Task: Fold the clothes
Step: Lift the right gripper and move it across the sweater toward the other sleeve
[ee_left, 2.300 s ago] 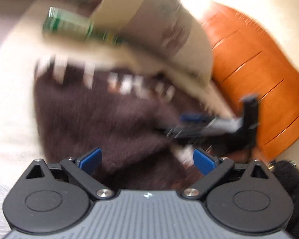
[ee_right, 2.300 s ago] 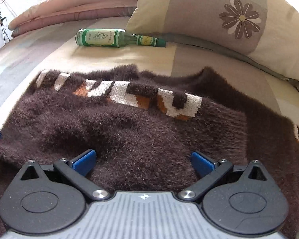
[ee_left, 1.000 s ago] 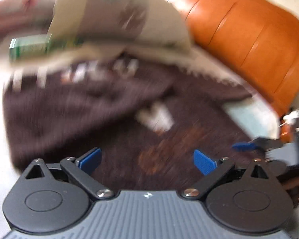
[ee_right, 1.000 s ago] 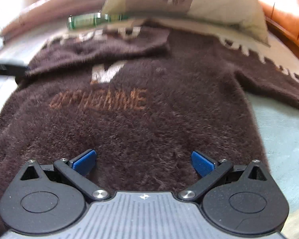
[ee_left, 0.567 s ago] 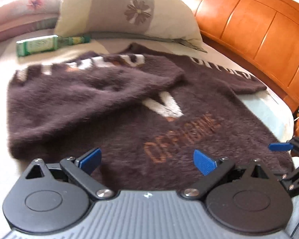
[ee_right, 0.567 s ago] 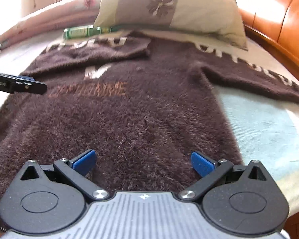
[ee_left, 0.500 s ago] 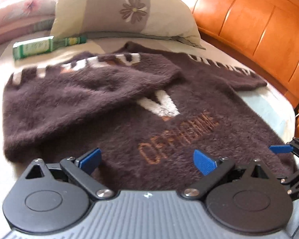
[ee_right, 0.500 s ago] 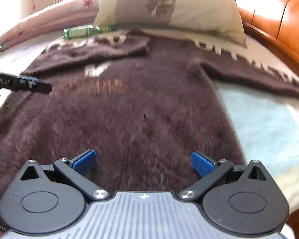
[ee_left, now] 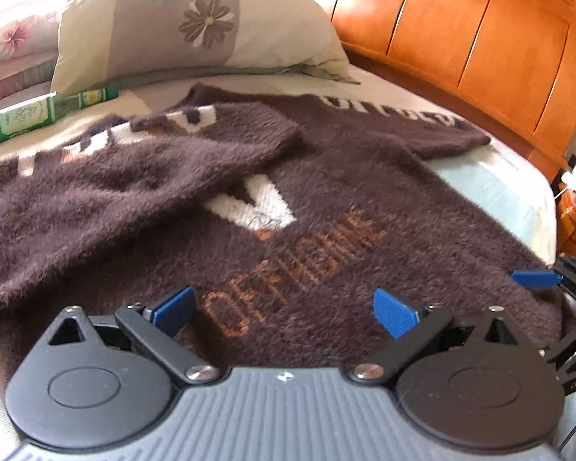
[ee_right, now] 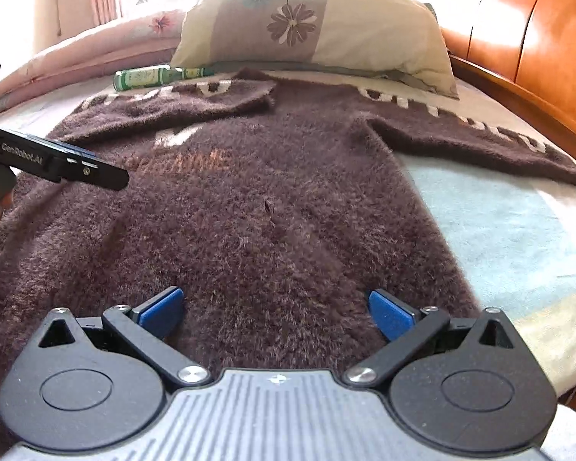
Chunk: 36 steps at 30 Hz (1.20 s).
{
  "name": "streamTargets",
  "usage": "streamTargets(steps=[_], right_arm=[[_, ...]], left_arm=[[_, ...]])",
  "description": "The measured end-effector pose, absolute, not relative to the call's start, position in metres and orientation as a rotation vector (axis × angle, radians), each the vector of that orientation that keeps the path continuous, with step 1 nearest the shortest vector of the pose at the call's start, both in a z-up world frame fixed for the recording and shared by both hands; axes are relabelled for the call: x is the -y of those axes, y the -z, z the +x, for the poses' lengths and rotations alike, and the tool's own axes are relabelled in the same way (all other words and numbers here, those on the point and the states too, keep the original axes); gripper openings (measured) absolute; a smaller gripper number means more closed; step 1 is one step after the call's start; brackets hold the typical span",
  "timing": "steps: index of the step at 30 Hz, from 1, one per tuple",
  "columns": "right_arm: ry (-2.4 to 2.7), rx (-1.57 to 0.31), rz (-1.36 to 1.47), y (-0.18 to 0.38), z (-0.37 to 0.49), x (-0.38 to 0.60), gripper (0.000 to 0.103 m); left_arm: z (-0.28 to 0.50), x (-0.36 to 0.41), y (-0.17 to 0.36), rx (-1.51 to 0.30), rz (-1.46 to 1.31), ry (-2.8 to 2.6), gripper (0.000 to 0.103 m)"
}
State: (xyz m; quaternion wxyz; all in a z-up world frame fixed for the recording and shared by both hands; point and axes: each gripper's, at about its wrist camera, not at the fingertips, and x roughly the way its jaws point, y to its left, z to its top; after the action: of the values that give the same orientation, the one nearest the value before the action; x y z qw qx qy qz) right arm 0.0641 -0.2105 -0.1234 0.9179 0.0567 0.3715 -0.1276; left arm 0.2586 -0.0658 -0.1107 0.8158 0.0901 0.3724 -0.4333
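Note:
A fuzzy dark brown sweater (ee_left: 326, 207) with orange lettering and a white V lies flat on the bed; it also shows in the right wrist view (ee_right: 272, 199). Its left sleeve (ee_left: 142, 161) is folded across the chest. Its right sleeve (ee_right: 472, 142) stretches out toward the headboard. My left gripper (ee_left: 284, 309) is open and empty above the hem on the left. My right gripper (ee_right: 274, 309) is open and empty above the hem on the right. The left gripper's body shows at the left edge of the right wrist view (ee_right: 53, 157); a blue fingertip (ee_left: 535, 278) of the right one shows in the left view.
A green glass bottle (ee_right: 153, 76) lies behind the sweater by a flowered pillow (ee_right: 318, 27). A pink folded quilt (ee_right: 80, 61) lies at the back left. An orange wooden headboard (ee_left: 460, 42) runs along the right. Light blue sheet (ee_right: 510, 230) lies right of the sweater.
Both grippers have pulled back from the folded sleeve near the collar to the hem end of the sweater. Both stayed open. The sweater has not moved in the last half second.

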Motion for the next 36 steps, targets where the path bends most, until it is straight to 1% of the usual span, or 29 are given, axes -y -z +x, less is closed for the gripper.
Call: streamTargets(steps=[3, 6, 9, 15, 19, 31, 34, 36], right_arm=[[0.246, -0.765, 0.117, 0.124, 0.062, 0.212, 0.103], [0.251, -0.721, 0.130, 0.129, 0.057, 0.213, 0.103], [0.248, -0.727, 0.129, 0.128, 0.058, 0.214, 0.103], [0.241, -0.744, 0.126, 0.126, 0.059, 0.215, 0.103], [0.243, -0.750, 0.117, 0.125, 0.059, 0.214, 0.103], [0.253, -0.854, 0.127, 0.115, 0.040, 0.209, 0.103], [0.260, -0.866, 0.143, 0.110, 0.046, 0.210, 0.103], [0.265, -0.836, 0.140, 0.103, 0.051, 0.209, 0.103]], left_arm=[[0.251, 0.072, 0.104, -0.804, 0.205, 0.947, 0.099], [0.236, 0.084, 0.090, -0.772, 0.255, 0.954, 0.099], [0.227, 0.101, 0.081, -0.730, 0.268, 0.963, 0.099], [0.220, 0.131, 0.109, -0.827, 0.359, 0.980, 0.099], [0.210, 0.134, 0.116, -0.808, 0.421, 0.962, 0.100], [0.204, 0.134, 0.113, -0.793, 0.441, 0.965, 0.100], [0.204, 0.130, 0.108, -0.780, 0.432, 0.970, 0.100], [0.206, 0.128, 0.105, -0.771, 0.430, 0.963, 0.100]])
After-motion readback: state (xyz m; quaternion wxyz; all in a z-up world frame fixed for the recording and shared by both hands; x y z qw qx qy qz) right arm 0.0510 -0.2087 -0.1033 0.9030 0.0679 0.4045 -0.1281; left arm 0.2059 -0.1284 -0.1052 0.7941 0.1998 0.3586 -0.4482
